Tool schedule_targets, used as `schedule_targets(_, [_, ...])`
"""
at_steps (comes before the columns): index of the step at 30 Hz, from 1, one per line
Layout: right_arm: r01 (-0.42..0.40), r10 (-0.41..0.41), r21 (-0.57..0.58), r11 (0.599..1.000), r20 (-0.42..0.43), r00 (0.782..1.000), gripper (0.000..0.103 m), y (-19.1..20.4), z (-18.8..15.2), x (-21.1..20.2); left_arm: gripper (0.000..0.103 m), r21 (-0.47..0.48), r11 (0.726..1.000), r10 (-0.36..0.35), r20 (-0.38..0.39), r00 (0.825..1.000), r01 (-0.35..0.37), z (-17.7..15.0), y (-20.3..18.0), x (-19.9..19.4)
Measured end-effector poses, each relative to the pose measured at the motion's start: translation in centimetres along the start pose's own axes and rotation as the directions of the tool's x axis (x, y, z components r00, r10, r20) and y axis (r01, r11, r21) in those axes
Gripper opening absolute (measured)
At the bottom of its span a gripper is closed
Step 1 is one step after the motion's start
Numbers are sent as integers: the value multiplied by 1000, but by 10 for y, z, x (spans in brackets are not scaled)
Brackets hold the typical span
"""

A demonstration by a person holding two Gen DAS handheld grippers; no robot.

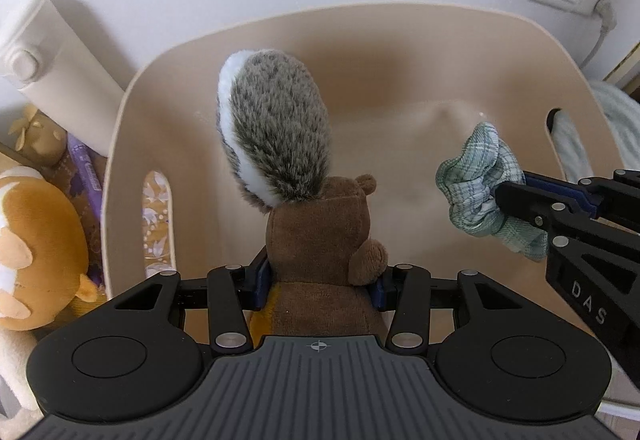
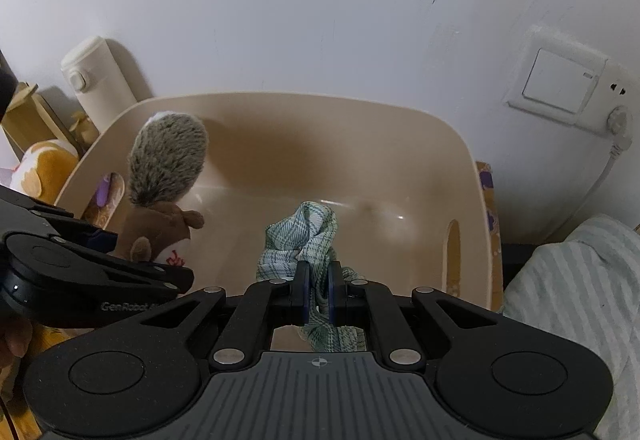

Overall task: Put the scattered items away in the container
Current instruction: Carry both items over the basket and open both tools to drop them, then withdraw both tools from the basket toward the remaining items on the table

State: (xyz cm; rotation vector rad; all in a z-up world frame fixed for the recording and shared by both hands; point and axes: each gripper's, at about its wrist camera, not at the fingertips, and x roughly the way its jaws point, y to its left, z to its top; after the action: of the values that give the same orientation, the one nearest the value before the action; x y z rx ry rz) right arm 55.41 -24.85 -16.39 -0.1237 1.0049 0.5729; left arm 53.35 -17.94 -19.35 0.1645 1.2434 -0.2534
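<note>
A beige plastic basket fills both views, seen from above. My left gripper is shut on a brown plush squirrel with a bushy grey and white tail; it hangs over the left half of the basket. In the right wrist view the squirrel sits at the left with the left gripper on it. My right gripper is shut on a green plaid cloth scrunchie, held over the basket's middle. In the left wrist view the scrunchie is at the right with the right gripper pinching it.
An orange and white plush toy and a cream bottle lie left of the basket, beside a purple tube. A white wall with a switch plate and plugged cable stands behind. Pale striped bedding lies at the right.
</note>
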Motion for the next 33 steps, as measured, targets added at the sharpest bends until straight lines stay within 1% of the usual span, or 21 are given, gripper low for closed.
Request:
schedule_targets(7, [17,-17,-19,1000,-32,999,8,4,-5,14,47,13,1000,1,-43,999,0,1,-1,16])
schedule_targets(11, [32,-33,-24,999,-46,998,8,3,-7,20,47,13,1000,20,-61,998,-19,-2,2,27])
schedule_targets(14, [40,-41,-27,999,-53,998,11,2,-10,22,47,-4,1000,-9,-78,997,9,-2,8,30])
schedule_targets(16, [46,-48,-27,999,-50,998,23,2,-11,21,49,-1,1000,-19,-83,996,19,-2,10,27])
schedule_targets(17, [50,-51,-28,998,-43,998,32,2,-11,19,51,4,1000,-20,-78,997,21,-2,10,25])
schedule_targets(18, [52,-53,-32,998,-34,998,35,2,-11,17,53,11,1000,-24,-72,997,25,-3,10,22])
schedule_targets(19, [54,-55,-39,998,-27,998,36,3,-11,14,58,17,1000,-25,-65,998,26,-3,11,19])
schedule_targets(20, [58,-59,-47,997,-22,998,42,5,-9,12,62,19,1000,-21,-62,998,23,-3,12,17])
schedule_targets(21, [61,-62,-54,997,-15,998,50,6,-8,9,63,15,1000,-19,-61,998,20,-4,13,14])
schedule_targets(24, [65,-64,-64,996,19,998,66,9,-6,-6,68,-9,1000,-29,-62,998,28,-6,16,6])
schedule_targets(28, [67,-62,-70,995,62,996,75,13,-5,-27,71,-18,1000,-21,-42,999,21,-4,7,-9])
schedule_targets(30, [72,-66,-71,995,81,994,77,15,-4,-37,72,-22,1000,11,-5,1000,-11,-7,6,-21])
schedule_targets(31, [72,-66,-72,995,90,994,77,16,-3,-42,75,-24,999,32,16,999,-31,-7,6,-26])
schedule_targets(33, [68,-60,-72,995,106,993,78,19,-3,-52,76,-35,998,50,53,997,-48,-6,7,-37])
